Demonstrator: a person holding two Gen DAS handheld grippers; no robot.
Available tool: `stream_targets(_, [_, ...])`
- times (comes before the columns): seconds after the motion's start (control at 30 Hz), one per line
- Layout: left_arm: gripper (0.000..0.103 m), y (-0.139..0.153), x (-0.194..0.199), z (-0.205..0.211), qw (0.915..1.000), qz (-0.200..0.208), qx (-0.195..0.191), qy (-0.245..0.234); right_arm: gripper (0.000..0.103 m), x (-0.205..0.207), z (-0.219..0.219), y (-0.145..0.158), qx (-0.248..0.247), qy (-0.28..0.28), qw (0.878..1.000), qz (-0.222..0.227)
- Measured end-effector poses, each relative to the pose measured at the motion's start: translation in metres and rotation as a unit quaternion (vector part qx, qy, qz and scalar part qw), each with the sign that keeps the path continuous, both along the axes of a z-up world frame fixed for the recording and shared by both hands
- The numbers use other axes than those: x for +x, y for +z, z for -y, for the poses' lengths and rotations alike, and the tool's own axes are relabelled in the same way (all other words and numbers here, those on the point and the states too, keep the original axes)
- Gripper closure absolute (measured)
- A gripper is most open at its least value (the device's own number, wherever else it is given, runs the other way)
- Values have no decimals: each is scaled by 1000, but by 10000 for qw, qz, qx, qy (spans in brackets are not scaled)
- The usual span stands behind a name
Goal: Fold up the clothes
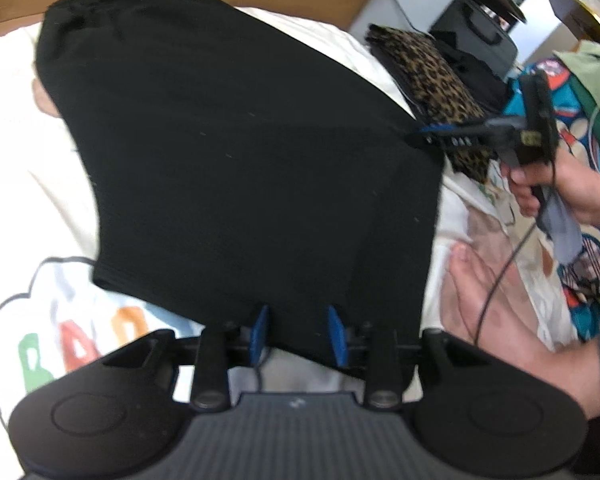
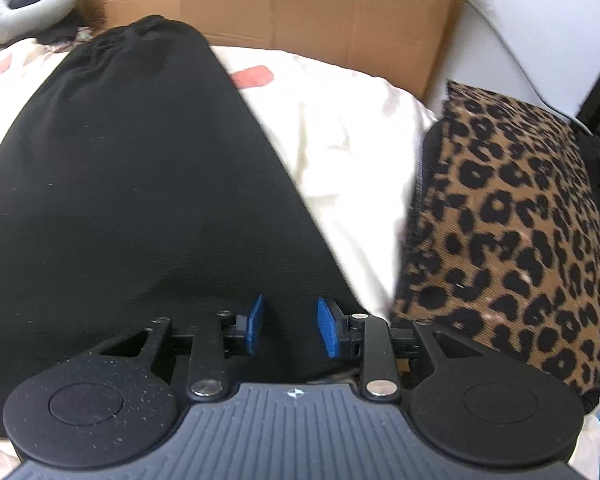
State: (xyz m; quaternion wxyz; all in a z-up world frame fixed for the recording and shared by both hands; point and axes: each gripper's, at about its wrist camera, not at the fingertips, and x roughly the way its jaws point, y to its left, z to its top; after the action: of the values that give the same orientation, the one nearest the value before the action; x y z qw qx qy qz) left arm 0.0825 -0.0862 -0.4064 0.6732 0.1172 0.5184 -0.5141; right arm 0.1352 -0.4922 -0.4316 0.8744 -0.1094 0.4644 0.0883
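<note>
- The black garment lies spread on the white bedding, already doubled into a tapered panel; its gathered end sits farthest from both tools.
- Left tool: blue pads parted at the garment's near hem, gripping nothing.
- Right tool: pads apart over the garment's near corner, beside the leopard-print piece; it holds nothing.
- Judged: one fold laid, both tools free; a further fold and stacking probably remain.

Your left claw points steeply down, jaws parted, nothing pinched. Right claw is the same: tilted down, blue pads apart. Your right hand grips its handle; a bare foot shows below.
</note>
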Motion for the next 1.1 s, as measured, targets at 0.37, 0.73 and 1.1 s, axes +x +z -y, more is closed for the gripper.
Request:
stream_targets(0.37, [78,3,-17,-3,9990,-348,-80,-264,68,-4,8,2,-193,-110,9997,41])
stream_targets(0.73, [91,9,-18,-9,9959,-819,-15,-388,68,-7,8,6,-363,-187,9991,67])
stream_targets(1.1, [70,0,20,-35,9831,-1663,-122,753,68,-10,9,5,-350,-140,9993,75])
